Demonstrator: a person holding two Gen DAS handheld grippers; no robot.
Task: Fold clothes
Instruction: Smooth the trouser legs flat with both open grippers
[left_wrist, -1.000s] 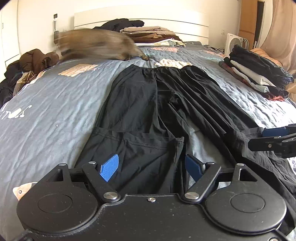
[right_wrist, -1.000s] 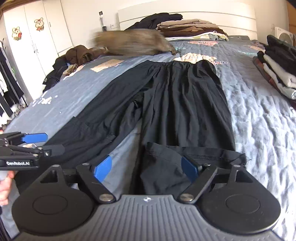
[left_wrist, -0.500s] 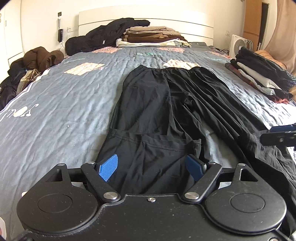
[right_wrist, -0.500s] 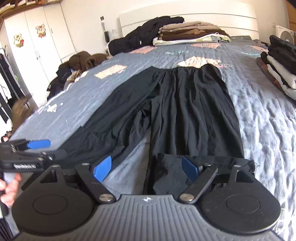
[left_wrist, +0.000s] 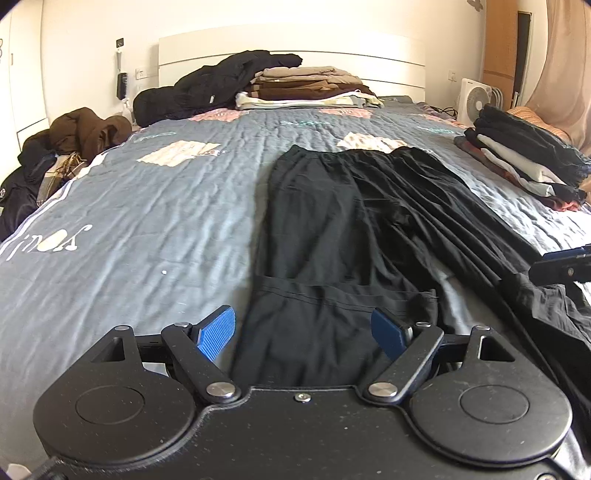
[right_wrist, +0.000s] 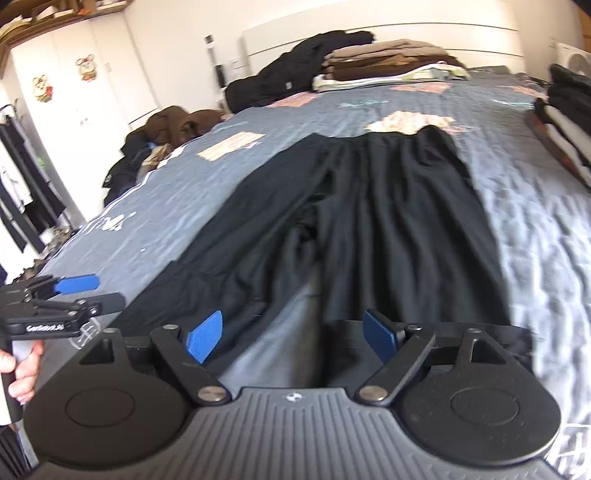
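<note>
1. Right now black trousers (left_wrist: 332, 229) lie flat on the bed (left_wrist: 147, 229), waistband toward the headboard, legs running back toward both grippers.
2. Left gripper (left_wrist: 303, 330): jaws wide apart, over the cuff of one leg. Cloth sits between the pads, but they don't press it, so nothing is held.
3. Right gripper (right_wrist: 293, 336): also wide apart. One pad is over the other leg's cuff, the other over bare quilt in the gap between the legs. No grip either.
4. Progress on this piece, my read: spread out and roughly smoothed, with no fold made yet. The legs are still splayed apart. What's left is to take both cuffs, bring one leg onto the other or carry the cuffs up to the waist, then halve it and stack.
5. Progress overall: one folded stack (left_wrist: 306, 86) sits by the headboard and another stack (left_wrist: 524, 162) on the bed's right edge. A black jacket (left_wrist: 207, 92) beside the far stack and a brown heap (left_wrist: 85, 129) off the left side look unfolded. That's a judgement; I can't tell whether they belong to the job.
6. Only the right view shows the wardrobe (right_wrist: 74, 85), hanging clothes on the far left, and the hand (right_wrist: 22, 373) holding the left gripper's handle.
7. Only the left view shows the fan (left_wrist: 476, 107), curtain and door. It is sharp, while the right view is blurred.
</note>
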